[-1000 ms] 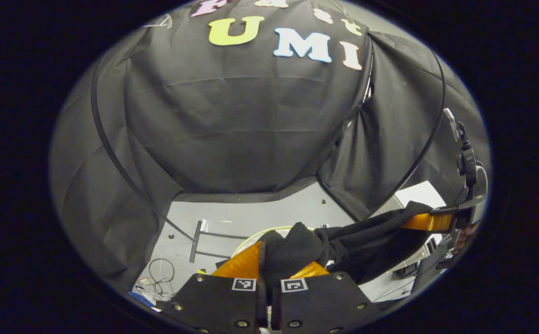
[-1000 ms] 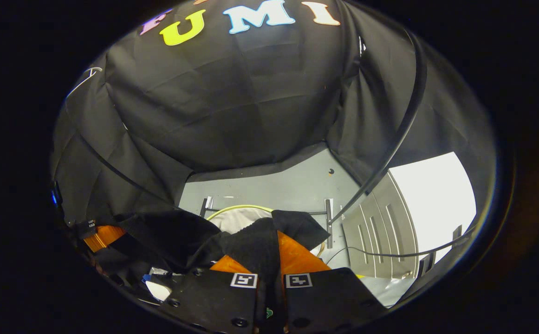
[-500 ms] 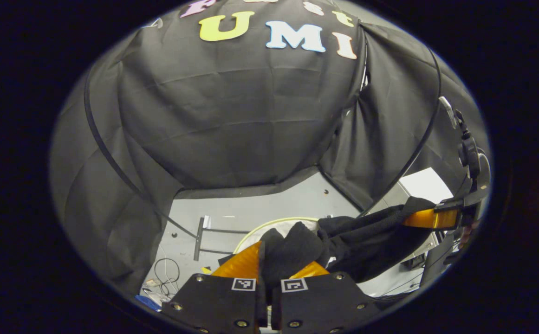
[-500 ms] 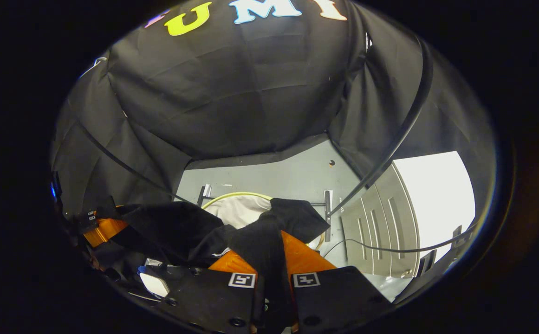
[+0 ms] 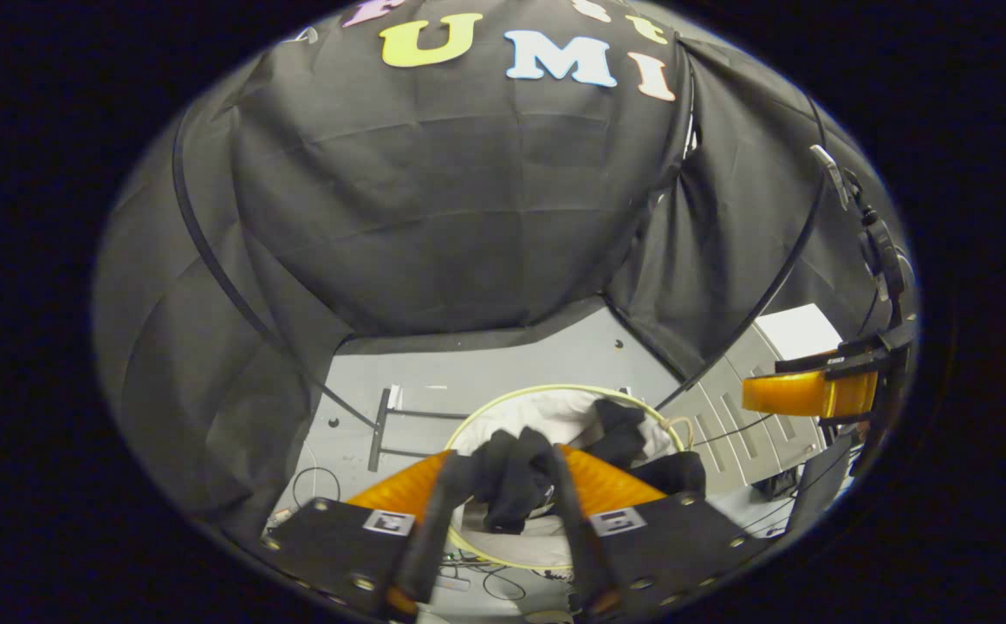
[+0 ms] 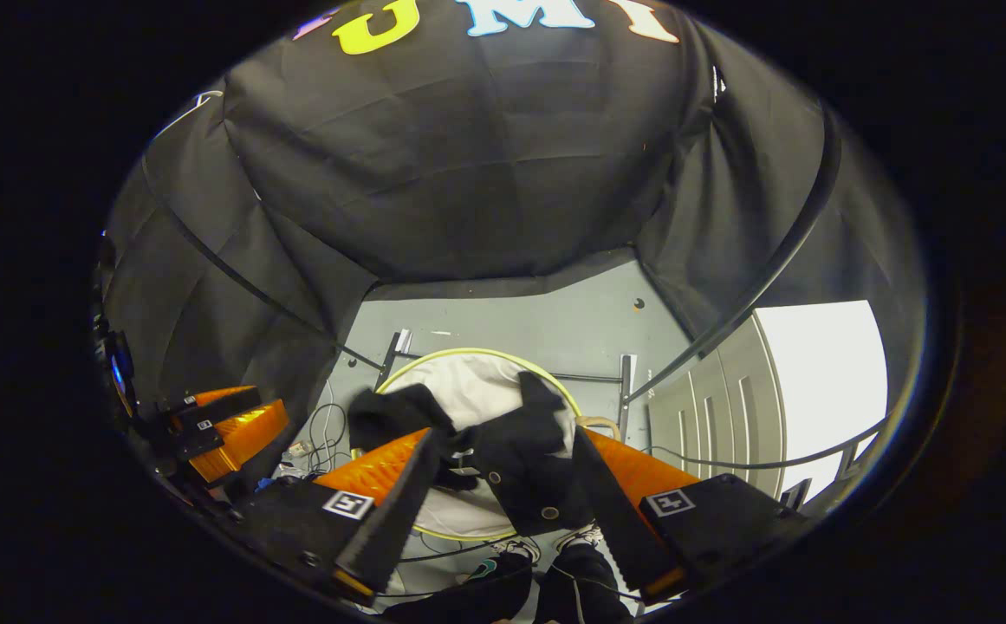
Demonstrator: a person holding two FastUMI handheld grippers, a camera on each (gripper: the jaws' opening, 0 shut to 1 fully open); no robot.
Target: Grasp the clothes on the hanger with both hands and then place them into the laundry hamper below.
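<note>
We count two hand-held grippers, one black garment and one laundry hamper.

In the left gripper view, the left hand-held gripper (image 5: pixel 503 472) occupies the bottom centre of the frame with its fingers spread apart. A fold of the black garment (image 5: pixel 515 481) sits in the gap between them; we cannot tell whether it touches either finger. The rest of the garment lies bunched toward the right side of the hamper (image 5: pixel 554 392), which is round with a pale rim and white lining and stands on the grey floor (image 5: pixel 503 368) at lower centre.

In the right gripper view, the right hand-held gripper (image 6: pixel 503 472) is at the bottom centre, fingers spread apart, gripping nothing. The garment (image 6: pixel 524 459) hangs crumpled over the hamper (image 6: pixel 459 354), its long axis running roughly from left to right across the opening. The left hand-held gripper appears at the lower left of this frame.

The right hand-held gripper shows at the right edge of the left gripper view.
</note>
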